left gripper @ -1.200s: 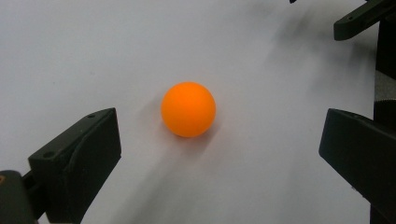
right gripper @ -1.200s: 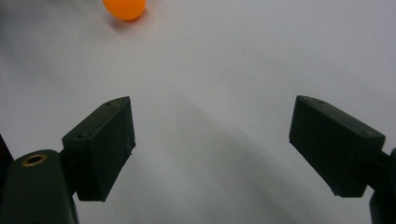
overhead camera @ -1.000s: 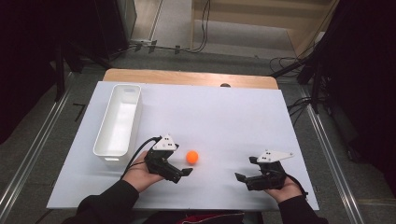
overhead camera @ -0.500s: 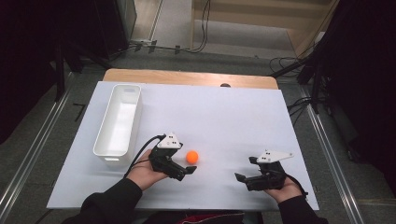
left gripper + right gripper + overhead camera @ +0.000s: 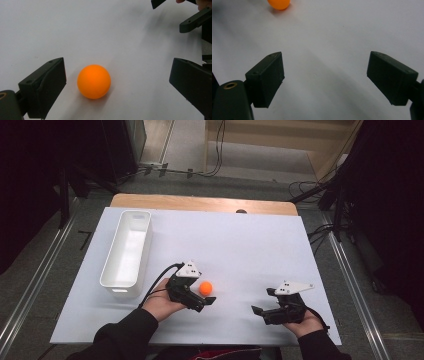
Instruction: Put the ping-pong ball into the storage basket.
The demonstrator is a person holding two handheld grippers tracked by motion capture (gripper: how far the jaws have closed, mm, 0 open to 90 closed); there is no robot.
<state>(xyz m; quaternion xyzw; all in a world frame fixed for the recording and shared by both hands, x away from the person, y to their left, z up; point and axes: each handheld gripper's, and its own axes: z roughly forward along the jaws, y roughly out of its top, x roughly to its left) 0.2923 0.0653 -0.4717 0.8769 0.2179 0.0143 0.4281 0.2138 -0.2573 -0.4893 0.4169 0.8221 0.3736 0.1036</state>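
On the white table [image 5: 250,240], near the front edge, sits a small orange ball [image 5: 205,288]. The left claw [image 5: 200,296] is right at the ball. Its jaws are wide open, one on each side of the ball, and the ball lies closer to one jaw than the other. In the left gripper view the ball [image 5: 93,81] rests on the table between the jaws, and neither jaw seems to touch it. So the claw holds nothing yet.

The right claw [image 5: 262,312] waits well apart, near the front right of the table. Its jaws are wide open too, with nothing between them but bare table.

I think the job has only just begun. The reach is done. The squeeze, the lift and the carry are all left to do.

A long white bin [image 5: 127,251] stands at the left side of the table, near the ball but not touching it. There is nothing in the bin. It looks like the place the ball should go.
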